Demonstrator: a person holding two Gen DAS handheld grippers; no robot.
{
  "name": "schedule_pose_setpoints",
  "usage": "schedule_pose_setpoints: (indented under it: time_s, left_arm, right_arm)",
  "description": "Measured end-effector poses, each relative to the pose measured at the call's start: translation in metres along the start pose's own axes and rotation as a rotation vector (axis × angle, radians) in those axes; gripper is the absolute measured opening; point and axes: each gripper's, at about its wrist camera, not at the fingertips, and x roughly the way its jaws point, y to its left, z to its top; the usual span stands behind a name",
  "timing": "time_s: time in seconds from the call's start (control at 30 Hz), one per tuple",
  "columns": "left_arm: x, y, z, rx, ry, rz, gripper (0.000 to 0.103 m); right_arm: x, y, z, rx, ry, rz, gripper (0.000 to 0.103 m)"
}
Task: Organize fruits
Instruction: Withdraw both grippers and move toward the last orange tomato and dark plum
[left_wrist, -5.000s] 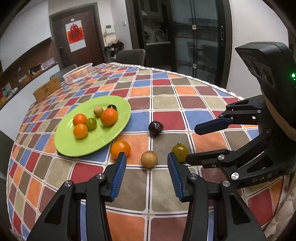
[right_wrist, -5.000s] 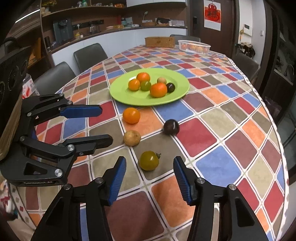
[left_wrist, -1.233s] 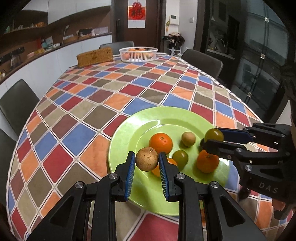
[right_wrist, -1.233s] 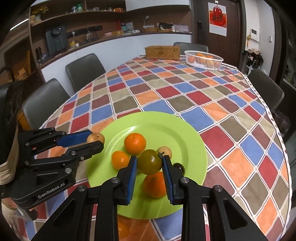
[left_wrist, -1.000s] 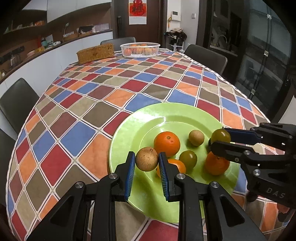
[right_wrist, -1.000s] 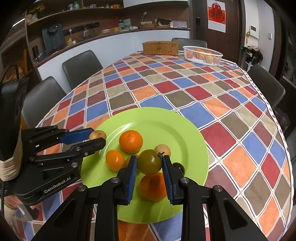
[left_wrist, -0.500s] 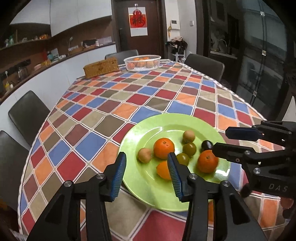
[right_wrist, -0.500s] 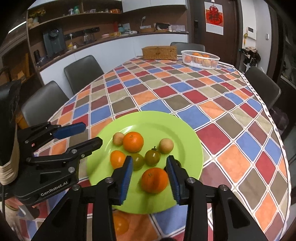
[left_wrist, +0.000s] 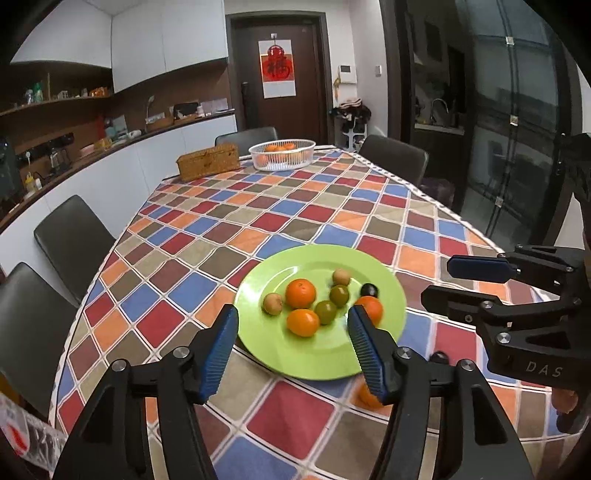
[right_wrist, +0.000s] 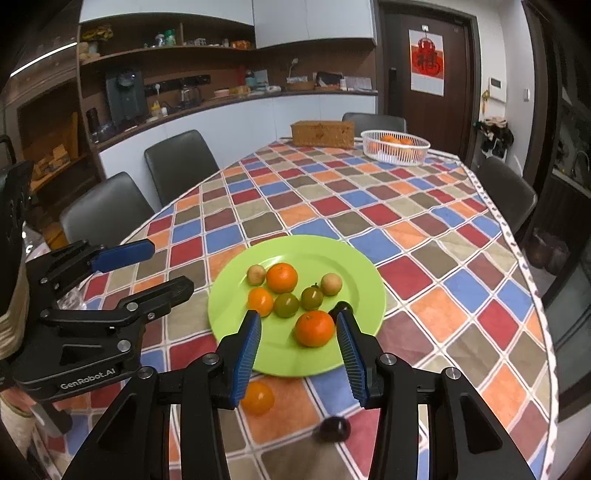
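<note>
with both sets of fingers just opening and holding nothing, i am eyeing the loose orange (right_wrist: 258, 398) and dark plum (right_wrist: 334, 428) on the bench below the green plate (right_wrist: 354, 258), under my right gripper (right_wrist: 297, 352), nearer than my left gripper (left_wrist: 291, 349)

- We see a long table (right_wrist: 436, 229) under a chequered cloth in red, blue, orange and brown.
- Dark chairs (right_wrist: 177, 162) stand along its edges.
- A white counter (right_wrist: 236, 110) runs along the wall, wooden shelves (right_wrist: 147, 51) above it.
- At the far end stands a dark door (left_wrist: 280, 77) bearing a red poster (left_wrist: 277, 68).
- Glass doors (left_wrist: 517, 122) stand dark.
</note>
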Motion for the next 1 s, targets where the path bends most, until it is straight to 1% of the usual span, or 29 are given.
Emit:
schedule_pose_setpoints:
  time_s: [0.1, 0.23, 0.43, 0.7, 1.0]
  left_arm:
    - [-0.013, -0.009, -0.003, 0.005, -0.010, -0.007, 0.063]
    - [-0.026, -0.019, -0.009, 0.016, -0.019, -0.014, 0.064]
    - [-0.034, -0.036, -0.022, 0.033, -0.014, -0.034, 0.064]
    - [-0.026, -0.052, -0.036, 0.064, -0.003, -0.087, 0.064]
    - [-0.006, -0.058, -0.051, 0.084, 0.034, -0.154, 0.064]
  right_arm:
    - [-0.016, 0.002, -0.005, -0.009, -0.026, -0.009, 0.052]
    - [-0.032, 0.003, -0.014, -0.021, -0.046, -0.027, 0.053]
    - [-0.042, -0.006, -0.035, 0.005, -0.032, -0.035, 0.053]
    - [-0.039, -0.017, -0.061, 0.015, 0.017, -0.045, 0.053]
    - [-0.025, -0.018, -0.074, -0.023, 0.059, -0.034, 0.053]
